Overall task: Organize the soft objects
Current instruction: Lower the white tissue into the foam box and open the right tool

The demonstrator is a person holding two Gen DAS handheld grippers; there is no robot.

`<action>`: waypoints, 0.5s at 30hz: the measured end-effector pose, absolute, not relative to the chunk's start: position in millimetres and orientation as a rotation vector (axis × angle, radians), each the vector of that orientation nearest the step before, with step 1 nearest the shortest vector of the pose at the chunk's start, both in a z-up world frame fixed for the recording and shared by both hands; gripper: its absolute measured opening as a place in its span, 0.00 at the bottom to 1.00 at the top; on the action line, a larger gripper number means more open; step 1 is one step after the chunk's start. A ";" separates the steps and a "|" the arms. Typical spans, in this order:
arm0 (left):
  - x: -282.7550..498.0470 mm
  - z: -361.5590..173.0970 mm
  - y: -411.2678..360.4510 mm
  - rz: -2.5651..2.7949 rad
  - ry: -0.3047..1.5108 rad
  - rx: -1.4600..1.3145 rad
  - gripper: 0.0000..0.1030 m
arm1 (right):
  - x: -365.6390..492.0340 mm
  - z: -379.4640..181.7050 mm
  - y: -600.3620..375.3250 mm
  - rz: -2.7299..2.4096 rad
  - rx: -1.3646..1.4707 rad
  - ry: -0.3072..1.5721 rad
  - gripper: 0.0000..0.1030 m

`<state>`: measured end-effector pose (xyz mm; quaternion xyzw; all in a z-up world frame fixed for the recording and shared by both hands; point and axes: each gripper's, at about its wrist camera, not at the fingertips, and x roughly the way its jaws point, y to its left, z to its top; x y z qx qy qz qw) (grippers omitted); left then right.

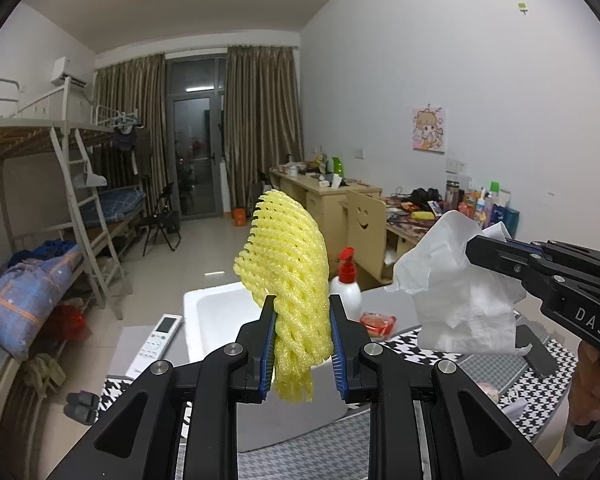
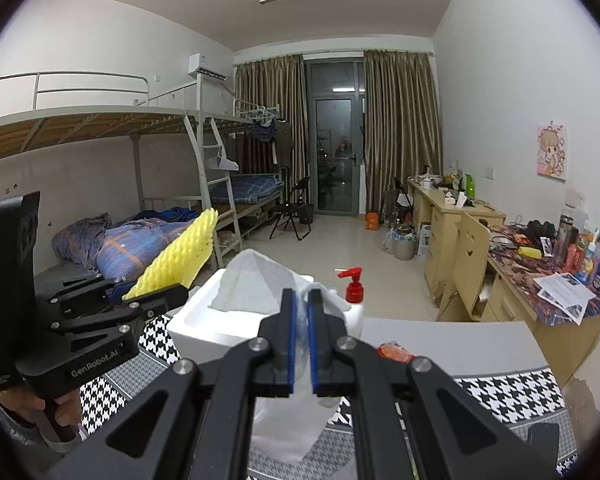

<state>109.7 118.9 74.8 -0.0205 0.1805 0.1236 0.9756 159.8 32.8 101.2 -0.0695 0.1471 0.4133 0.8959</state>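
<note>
Yellow foam netting (image 1: 288,280), the fruit-sleeve kind, stands upright between the blue pads of the left gripper (image 1: 303,344). The fingers pinch its lower part, so the mesh bunches there and fans out above. It is held clear of the table, over the near edge of the white foam box (image 1: 204,320).

White tissue (image 1: 456,292) hangs crumpled from the right gripper (image 2: 302,340). In the right wrist view the fingers are pressed nearly together with the thin paper sandwiched between the pads; loose folds trail above and below.

Both items are airborne, near each other but apart, above the houndstooth cloth (image 1: 540,384) on the table.

White foam box sits open toward the far edge of the table, just beyond both grippers. My reading: it is the collection bin, and both soft pieces are held high so they can be lowered in without dragging.

Pump bottle (image 1: 348,284) with red top stands just beside the box's right side. A red packet (image 1: 378,324) lies next to it; a remote (image 1: 160,336) lies at the box's left.

Judgement: the pick stage is done and the drop is not yet made. Light, springy items; the mesh may rebound out of the box and the tissue may cling to a pad.
</note>
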 end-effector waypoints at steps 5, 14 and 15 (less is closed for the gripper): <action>110.2 76.2 129.0 0.281 0.360 -0.047 0.24 | 167.1 104.1 44.4 0.873 -0.149 0.306 0.08; 106.2 74.4 143.9 0.343 0.362 -0.056 0.24 | 171.2 109.6 71.6 0.920 -0.168 0.304 0.08; 105.3 74.0 145.4 0.349 0.363 -0.057 0.24 | 170.8 110.1 74.8 0.929 -0.171 0.304 0.08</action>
